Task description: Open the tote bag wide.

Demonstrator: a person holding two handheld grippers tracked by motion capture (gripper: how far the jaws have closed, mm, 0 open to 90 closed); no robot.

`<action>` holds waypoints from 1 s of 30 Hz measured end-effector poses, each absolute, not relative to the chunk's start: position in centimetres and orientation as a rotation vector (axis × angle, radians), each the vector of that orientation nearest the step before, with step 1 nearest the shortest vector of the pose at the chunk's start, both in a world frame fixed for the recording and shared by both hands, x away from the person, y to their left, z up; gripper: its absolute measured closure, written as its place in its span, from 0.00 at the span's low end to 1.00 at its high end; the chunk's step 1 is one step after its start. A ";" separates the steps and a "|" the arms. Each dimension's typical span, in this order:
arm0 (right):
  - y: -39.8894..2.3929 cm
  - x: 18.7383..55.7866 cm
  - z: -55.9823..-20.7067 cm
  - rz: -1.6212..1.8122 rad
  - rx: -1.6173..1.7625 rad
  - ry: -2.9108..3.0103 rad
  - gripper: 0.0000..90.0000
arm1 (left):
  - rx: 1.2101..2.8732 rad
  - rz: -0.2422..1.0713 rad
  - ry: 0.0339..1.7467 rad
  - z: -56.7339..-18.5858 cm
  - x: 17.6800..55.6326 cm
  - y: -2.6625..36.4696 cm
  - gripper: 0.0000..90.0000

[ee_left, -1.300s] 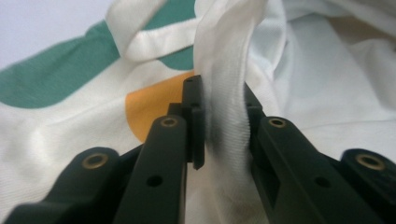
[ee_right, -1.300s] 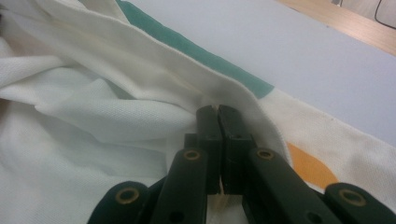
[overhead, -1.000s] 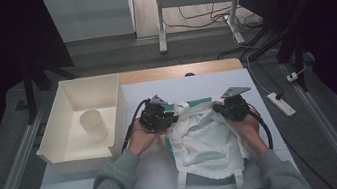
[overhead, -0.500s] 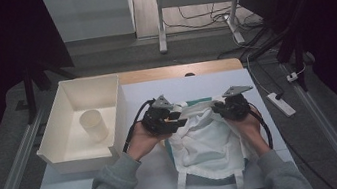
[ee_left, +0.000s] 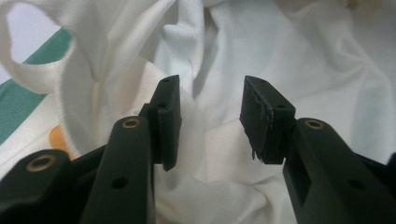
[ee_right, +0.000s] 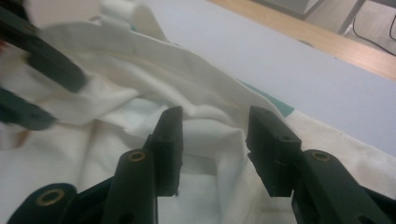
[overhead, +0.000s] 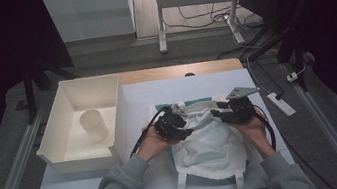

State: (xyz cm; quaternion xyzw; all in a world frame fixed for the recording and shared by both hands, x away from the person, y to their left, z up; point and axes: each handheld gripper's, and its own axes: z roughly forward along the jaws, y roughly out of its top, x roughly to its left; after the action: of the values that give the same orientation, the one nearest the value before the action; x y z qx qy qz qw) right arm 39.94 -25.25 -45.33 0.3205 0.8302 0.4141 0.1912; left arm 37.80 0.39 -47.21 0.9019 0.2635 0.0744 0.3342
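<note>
a pale blue-grey table (overhead: 215, 85) carries everything, with a strip of bare wood along its 12 o'clock edge. toward 9 o'clock a white open bin (overhead: 116, 115) sits directly on it. at the centre a white cloth bag (overhead: 209, 144) lies crumpled over a green sheet (overhead: 165, 106), its straps trailing to the 6 o'clock edge.
</note>
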 end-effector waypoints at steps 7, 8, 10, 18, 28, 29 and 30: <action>-24.5 36.4 -43.7 1.196 0.819 2.373 0.59 | 2.391 0.220 0.713 -48.4 38.4 -0.2 0.61; -24.3 35.8 -43.7 1.191 0.798 2.389 0.58 | 2.387 0.208 0.718 -48.5 38.5 -0.1 0.61; -23.6 34.5 -43.8 1.180 0.756 2.427 0.57 | 2.387 0.190 0.728 -48.8 38.8 0.0 0.62; -20.0 31.5 -46.1 1.058 0.607 2.655 0.51 | 2.451 0.256 0.735 -50.1 39.0 -0.6 0.66; -18.0 32.1 -49.1 0.904 0.627 2.703 0.53 | 2.401 0.214 0.750 -50.4 39.7 0.2 0.91; -17.9 32.1 -49.2 0.895 0.629 2.699 0.56 | 2.389 0.201 0.756 -50.4 39.8 0.4 0.92; -17.8 32.1 -49.3 0.875 0.628 2.699 0.61 | 2.378 0.189 0.761 -50.4 39.8 0.5 0.93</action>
State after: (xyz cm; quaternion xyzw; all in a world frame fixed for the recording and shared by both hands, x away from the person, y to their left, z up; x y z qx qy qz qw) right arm 32.12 -17.78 -49.30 0.2146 0.9223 0.2990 0.1177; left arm 39.85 0.47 -50.43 0.9018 0.2887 0.0718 0.3135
